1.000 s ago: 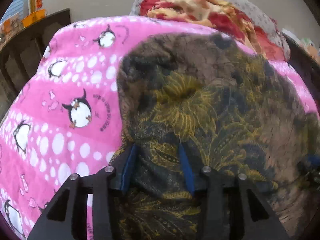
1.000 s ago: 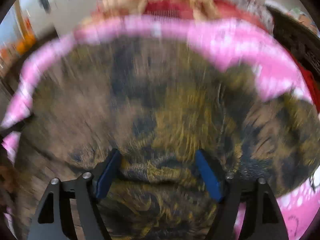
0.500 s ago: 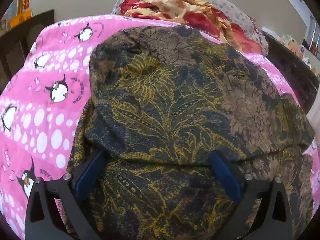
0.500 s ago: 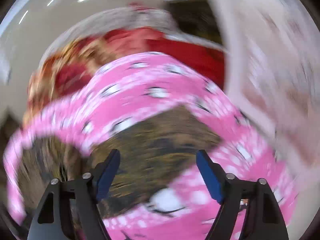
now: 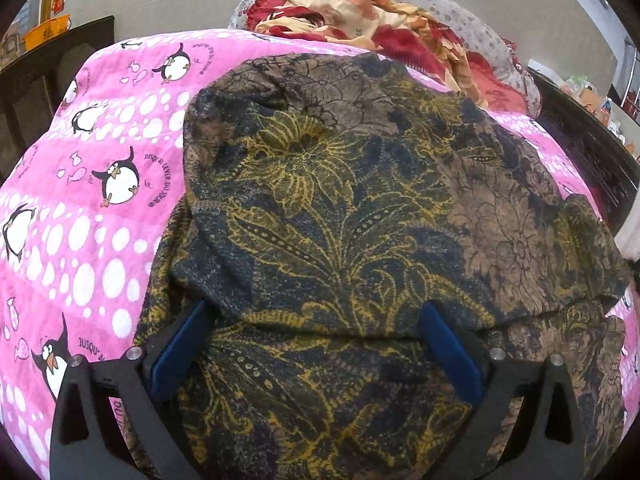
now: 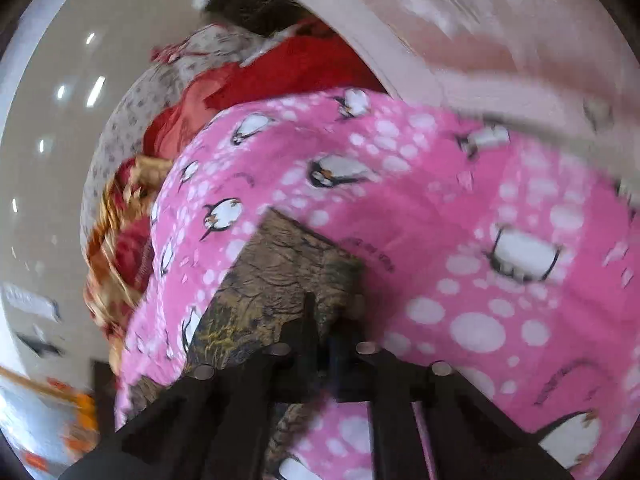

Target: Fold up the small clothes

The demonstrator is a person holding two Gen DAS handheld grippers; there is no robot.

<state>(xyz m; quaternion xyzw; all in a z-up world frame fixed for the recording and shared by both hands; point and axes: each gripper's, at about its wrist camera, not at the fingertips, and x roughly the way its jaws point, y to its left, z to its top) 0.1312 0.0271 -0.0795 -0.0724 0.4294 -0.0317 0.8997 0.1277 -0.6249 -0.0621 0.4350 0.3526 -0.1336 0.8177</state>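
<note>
A dark floral garment [image 5: 340, 208], brown, navy and yellow, lies folded over itself on the pink penguin blanket [image 5: 100, 168]. My left gripper [image 5: 316, 320] is open, its blue fingers [image 5: 180, 344] spread wide over the near fold of the garment, holding nothing. In the right wrist view the garment [image 6: 280, 280] shows as a brown corner on the blanket [image 6: 460, 260]. My right gripper [image 6: 332, 320] is tilted, its jaws closed together at that corner of the cloth.
A heap of red and cream cloth [image 5: 380, 28] lies at the far end of the bed. Dark wooden bed frame [image 5: 592, 152] runs along the right. A pale wall or post [image 6: 480, 48] fills the right wrist view's upper right.
My left gripper opened and drew back from the garment, then held still. My right gripper swung off to the right, rolled over, and closed at the garment's corner.
</note>
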